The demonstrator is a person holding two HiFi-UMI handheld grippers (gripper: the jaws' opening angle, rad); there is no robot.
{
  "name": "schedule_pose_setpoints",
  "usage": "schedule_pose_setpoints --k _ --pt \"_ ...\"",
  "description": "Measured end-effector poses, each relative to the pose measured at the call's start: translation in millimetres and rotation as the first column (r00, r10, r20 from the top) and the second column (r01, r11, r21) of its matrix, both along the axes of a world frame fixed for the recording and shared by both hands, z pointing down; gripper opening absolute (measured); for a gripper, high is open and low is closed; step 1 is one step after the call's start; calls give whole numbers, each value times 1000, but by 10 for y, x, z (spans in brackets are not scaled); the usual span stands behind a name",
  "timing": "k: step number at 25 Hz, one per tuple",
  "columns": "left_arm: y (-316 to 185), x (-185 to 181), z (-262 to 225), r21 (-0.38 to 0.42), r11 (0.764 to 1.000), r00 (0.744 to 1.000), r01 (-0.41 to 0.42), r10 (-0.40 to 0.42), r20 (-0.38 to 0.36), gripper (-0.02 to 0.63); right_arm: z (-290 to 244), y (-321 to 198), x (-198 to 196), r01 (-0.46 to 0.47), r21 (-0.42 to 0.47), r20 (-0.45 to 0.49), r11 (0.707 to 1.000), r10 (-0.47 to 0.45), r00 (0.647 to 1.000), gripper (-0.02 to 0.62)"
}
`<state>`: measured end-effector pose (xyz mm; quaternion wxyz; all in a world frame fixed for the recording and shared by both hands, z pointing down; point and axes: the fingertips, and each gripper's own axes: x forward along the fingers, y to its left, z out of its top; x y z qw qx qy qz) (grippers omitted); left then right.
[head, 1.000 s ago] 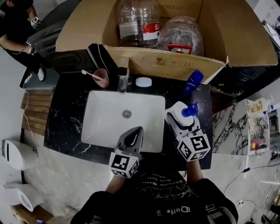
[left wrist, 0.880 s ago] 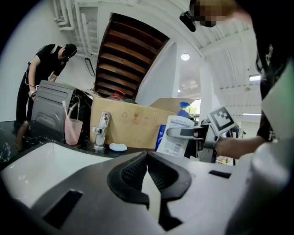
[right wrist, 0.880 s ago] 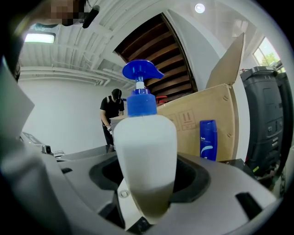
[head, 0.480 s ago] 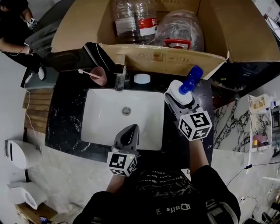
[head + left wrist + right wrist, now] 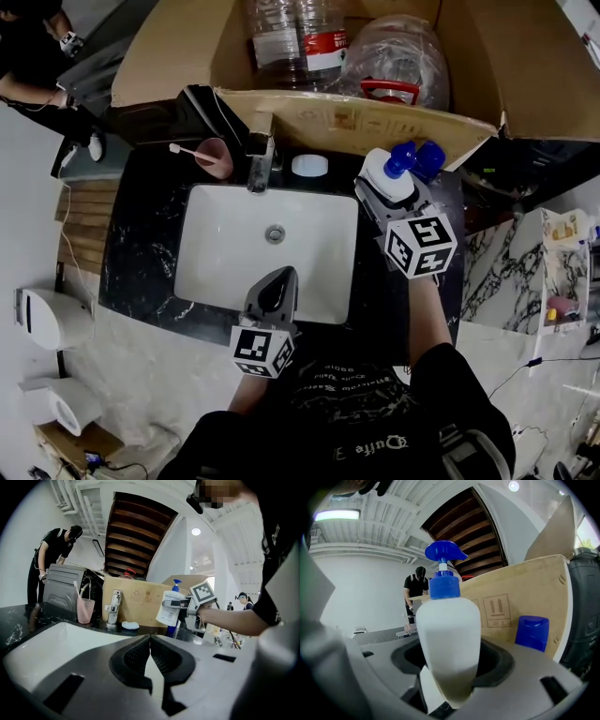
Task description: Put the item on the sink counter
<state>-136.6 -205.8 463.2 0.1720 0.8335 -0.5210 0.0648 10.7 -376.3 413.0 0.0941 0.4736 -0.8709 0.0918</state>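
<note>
One white pump bottle [image 5: 384, 172], clamped in the right gripper [image 5: 389, 192], hovers right of the faucet [image 5: 260, 155]; next, it likely needs lowering and releasing.

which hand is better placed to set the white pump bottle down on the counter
Right. The right tongs grip the pump bottle above the dark counter, right of the sink and beside the blue bottle. The left tongs are shut, empty, over the sink's front edge.
</note>
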Motion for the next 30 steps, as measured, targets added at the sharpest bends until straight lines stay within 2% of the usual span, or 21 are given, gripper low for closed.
schedule_pose_setpoints --k 10,15,21,30 --pt "-29 -15 127 -38 999 999 21 -20 29 8 306 -321 32 11 -47 6 999 -11 1000 273" --pt "-70 9 192 -57 998 999 16 -14 46 8 479 -446 -41 31 -58 -34 998 -33 999 273" --pt "-126 52 230 -68 998 998 2 2 58 8 671 -546 -97 51 -87 -38 995 -55 998 273" --pt "-181 28 312 -91 996 997 9 -3 71 8 781 -641 -83 67 -88 -10 994 -68 998 275"
